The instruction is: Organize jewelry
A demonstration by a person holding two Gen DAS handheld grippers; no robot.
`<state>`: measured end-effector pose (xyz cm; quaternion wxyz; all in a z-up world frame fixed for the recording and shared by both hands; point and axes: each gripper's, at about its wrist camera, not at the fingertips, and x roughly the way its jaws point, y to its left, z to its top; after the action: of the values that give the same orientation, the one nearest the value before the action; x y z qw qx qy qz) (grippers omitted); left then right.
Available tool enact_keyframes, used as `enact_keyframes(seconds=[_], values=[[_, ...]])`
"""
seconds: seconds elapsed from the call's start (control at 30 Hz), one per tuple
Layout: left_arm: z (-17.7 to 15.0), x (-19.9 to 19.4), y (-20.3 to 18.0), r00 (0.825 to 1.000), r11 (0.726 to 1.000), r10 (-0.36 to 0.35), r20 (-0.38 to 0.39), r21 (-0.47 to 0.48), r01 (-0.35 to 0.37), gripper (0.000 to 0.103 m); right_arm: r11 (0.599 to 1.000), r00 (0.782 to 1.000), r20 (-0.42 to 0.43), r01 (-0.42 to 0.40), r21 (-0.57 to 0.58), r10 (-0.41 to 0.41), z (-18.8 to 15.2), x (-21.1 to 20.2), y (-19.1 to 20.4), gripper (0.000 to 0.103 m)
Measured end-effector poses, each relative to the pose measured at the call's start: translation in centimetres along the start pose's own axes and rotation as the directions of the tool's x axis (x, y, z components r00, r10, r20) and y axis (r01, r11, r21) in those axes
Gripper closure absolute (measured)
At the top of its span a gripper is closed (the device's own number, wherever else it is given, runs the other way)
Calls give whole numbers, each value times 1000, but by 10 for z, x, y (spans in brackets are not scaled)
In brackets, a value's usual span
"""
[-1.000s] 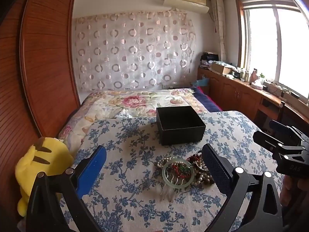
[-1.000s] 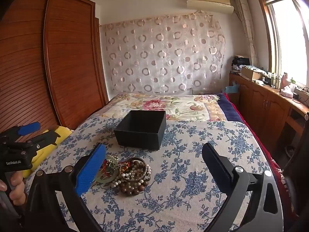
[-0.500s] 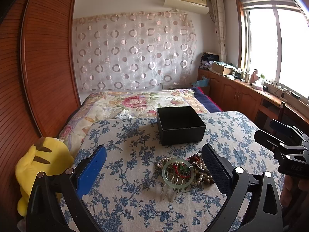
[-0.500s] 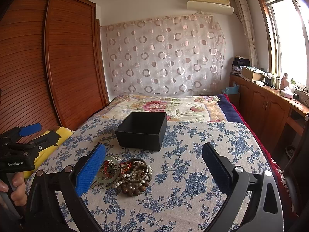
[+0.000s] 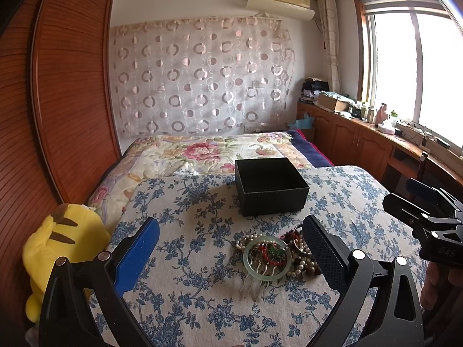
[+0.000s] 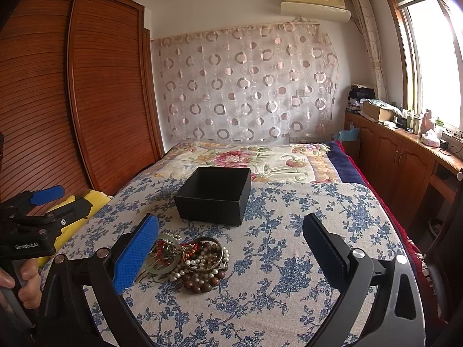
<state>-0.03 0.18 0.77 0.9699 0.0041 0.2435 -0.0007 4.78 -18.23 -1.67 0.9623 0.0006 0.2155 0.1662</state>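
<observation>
Looking from the left wrist, the left gripper [image 5: 231,248] is held wide open above a jewelry pile [image 5: 275,256] (beads, green ring, comb), near a black box [image 5: 270,186]. From the right wrist, the right gripper [image 6: 230,243] is wide open too, gripping nothing.

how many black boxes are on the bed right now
1. The open black box sits on the blue floral cloth, just beyond the jewelry pile. Nothing suggests another is hidden.
</observation>
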Motion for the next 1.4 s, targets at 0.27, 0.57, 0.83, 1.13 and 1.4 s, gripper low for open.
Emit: enact_keyframes(seconds=[0.27,0.57,0.83,1.13,1.4], values=[[0,0,0,1000,1000,-1,0,0,1,8,1000,1000,1,-1,1,1,0,-1,1,3],[0,-2,0,1000,1000,0,0,-1,0,8,1000,1000,2,-1,1,1,1,-2,1,3],[-1,-2,0,1000,1000,0,0,-1,0,8,1000,1000,3,-1,1,1,1,-2,2,3],[0,-2,1,1000,1000,0,-2,1,0,8,1000,1000,5,-2,0,2,0,-2,0,3],[-2,-2,2,1000,1000,0,-4,0,0,8,1000,1000,2,-3,1,3,0,0,0,3]])
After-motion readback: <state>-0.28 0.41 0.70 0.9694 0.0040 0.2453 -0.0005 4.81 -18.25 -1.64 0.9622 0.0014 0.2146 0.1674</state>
